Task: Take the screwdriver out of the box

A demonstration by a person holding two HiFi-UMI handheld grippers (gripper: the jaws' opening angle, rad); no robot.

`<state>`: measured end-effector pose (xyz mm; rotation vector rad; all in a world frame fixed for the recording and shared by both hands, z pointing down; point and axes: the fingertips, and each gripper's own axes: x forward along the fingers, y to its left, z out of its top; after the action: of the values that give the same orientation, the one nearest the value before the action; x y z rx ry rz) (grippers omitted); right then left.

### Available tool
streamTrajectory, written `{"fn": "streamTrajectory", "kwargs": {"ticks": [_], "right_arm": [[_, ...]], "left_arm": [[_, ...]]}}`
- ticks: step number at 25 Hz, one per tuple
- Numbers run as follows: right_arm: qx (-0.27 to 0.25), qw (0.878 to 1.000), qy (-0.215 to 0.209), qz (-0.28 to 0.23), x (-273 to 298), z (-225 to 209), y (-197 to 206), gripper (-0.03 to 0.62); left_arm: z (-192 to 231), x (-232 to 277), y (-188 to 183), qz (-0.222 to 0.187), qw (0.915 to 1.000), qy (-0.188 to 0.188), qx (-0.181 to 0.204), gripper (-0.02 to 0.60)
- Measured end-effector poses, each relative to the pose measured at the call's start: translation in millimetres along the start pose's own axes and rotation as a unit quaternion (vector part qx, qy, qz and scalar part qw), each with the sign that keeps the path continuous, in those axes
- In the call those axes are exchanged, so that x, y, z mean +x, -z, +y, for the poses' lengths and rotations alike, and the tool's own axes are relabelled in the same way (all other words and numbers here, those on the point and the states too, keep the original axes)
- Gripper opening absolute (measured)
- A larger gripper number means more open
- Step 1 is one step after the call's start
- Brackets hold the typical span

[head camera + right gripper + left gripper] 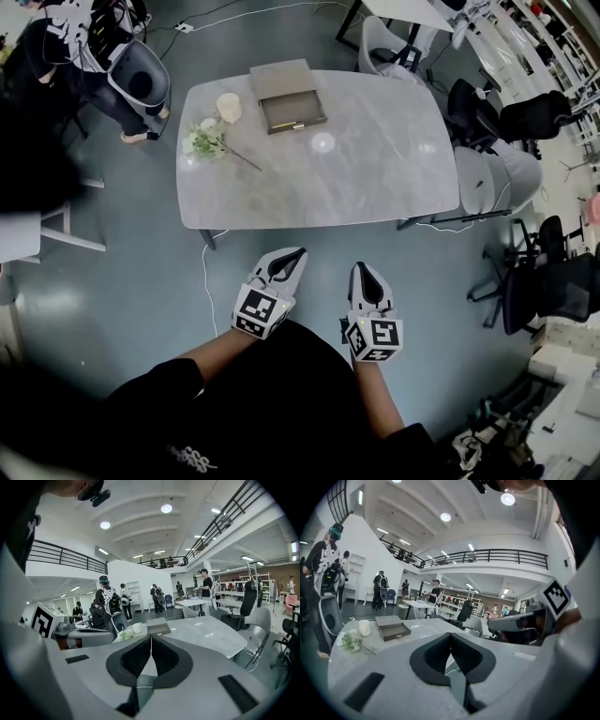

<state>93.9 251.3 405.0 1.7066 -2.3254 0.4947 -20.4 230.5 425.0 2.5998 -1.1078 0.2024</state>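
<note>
A grey box (289,97) with its tray pulled open lies at the far edge of the pale marble table (356,178). It also shows in the left gripper view as the box (393,627) and in the right gripper view as the box (158,628). From here I cannot make out a screwdriver inside it. My left gripper (296,253) and right gripper (360,268) hover over the floor short of the table's near edge, pointing toward it. Both are shut with nothing between the jaws, as the left gripper (451,634) and right gripper (151,637) show in their own views.
White flowers (206,139) and a white cup (229,107) lie left of the box. Grey chairs (495,178) stand at the table's right and far side. A person (103,56) stands at the far left, and a white cable (204,281) trails on the floor.
</note>
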Motion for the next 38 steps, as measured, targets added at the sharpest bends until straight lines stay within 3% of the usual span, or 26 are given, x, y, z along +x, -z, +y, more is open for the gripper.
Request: {"fn": "streamTrajectory", "kwargs": {"ticks": [5,9,14,22,33,38], "right_arm": [[-0.001,1.0,0.007,-0.011,48,7,-31,0.014],[-0.009,1.0,-0.009,-0.014,74,23,-43,0.014],[0.001,1.0,-0.022,-0.008,97,27,-44,0.014],[-0.003,0.999,-0.042,-0.02,156,9,-65,0.013],[0.035,0.993,-0.111,0.026,286,-19,-71,0.013],[0.032,0.99,-0.129,0.041,342,-36,-83,0.014]], "left_arm": [[38,17,-27,-0.002,0.9998,0.018,0.012,0.015],[79,28,-51,-0.014,0.9997,0.0,0.021,0.015],[113,41,-56,-0.014,0.9995,-0.017,0.023,0.015],[159,85,-39,0.027,0.9993,-0.026,0.002,0.015],[269,180,-34,0.081,0.9919,-0.098,0.004,0.017],[319,222,-14,0.123,0.9885,-0.088,-0.012,0.017]]}}
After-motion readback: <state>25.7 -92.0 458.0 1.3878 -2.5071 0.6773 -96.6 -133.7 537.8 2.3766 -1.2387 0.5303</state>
